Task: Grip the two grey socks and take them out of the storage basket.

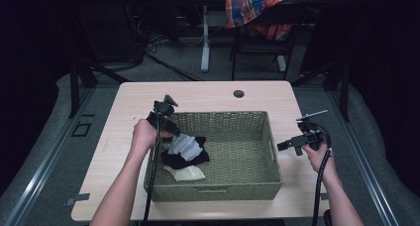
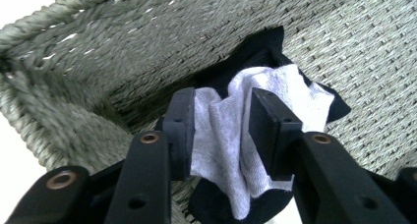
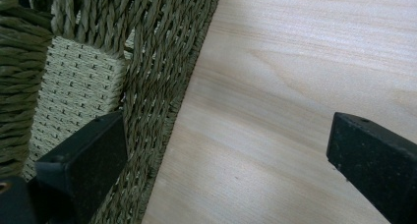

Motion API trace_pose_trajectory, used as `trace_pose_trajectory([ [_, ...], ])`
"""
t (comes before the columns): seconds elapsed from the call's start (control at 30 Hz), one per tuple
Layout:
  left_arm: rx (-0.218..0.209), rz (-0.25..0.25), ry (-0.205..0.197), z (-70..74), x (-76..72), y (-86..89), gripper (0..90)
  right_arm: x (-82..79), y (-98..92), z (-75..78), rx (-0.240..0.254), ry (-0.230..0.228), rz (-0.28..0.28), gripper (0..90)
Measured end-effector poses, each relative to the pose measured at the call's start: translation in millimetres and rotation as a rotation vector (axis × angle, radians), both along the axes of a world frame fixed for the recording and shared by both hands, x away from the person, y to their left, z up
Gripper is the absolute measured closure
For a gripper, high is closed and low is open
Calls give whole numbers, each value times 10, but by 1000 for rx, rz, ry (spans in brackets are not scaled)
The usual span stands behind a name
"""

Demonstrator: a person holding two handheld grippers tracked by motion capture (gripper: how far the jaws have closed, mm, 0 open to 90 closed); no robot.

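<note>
A woven green basket sits on the pale wooden surface, and its left part holds a small heap of cloth: a white sock crumpled on top of a black sock, with a cream-coloured piece of cloth lying flat on the basket floor just in front of them. The rest of the basket floor is bare weave. The left gripper reaches over the basket's left wall and points down into that heap, the person's left hand wrapped round its body at the rim and the forearm running back to the near edge of the surface. In the left gripper view its fingers stand on either side of a bunched fold of the white sock, the pads pressed against the fabric and clenched on it, while the black sock spreads out beneath against the basket wall. The right gripper hangs level just outside the basket's right wall, held by the right hand above the surface and aimed toward the basket. In the right gripper view its fingers are spread wide with nothing between them, one beside the woven wall and the other over the bare wood
</note>
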State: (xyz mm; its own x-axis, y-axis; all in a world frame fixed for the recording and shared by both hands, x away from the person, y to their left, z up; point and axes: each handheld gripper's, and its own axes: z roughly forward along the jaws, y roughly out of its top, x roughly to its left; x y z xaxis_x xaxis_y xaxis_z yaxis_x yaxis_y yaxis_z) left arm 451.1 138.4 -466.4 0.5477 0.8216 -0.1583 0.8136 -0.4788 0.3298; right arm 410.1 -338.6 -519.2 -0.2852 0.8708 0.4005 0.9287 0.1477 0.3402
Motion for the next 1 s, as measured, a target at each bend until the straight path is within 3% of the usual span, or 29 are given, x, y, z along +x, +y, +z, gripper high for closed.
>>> trace_pose_trajectory([
  [0.1,-4,-17,23,-35,17,-29,685,0,1,2,0,0,2,18],
  [0.2,2,-31,24,-44,15,-57,737,1,0,2,-1,1,2,19],
  [0.23,11,-46,13,-41,7,-88,811,0,-1,2,1,0,1,19],
  [0.33,24,-58,7,-32,-5,-124,851,1,-6,1,5,-1,3,19],
  [0.53,36,-89,-54,132,-69,-154,861,3,-12,0,6,-2,0,21],
  [0.67,32,-99,-74,236,-99,-156,862,-3,6,-9,11,-7,-17,21],
  [0.7,30,-104,-74,260,-104,-157,862,3,-8,0,5,-1,3,21],
  [1.0,38,-126,-133,534,-166,-167,862,3,-14,1,4,-1,7,21],
])
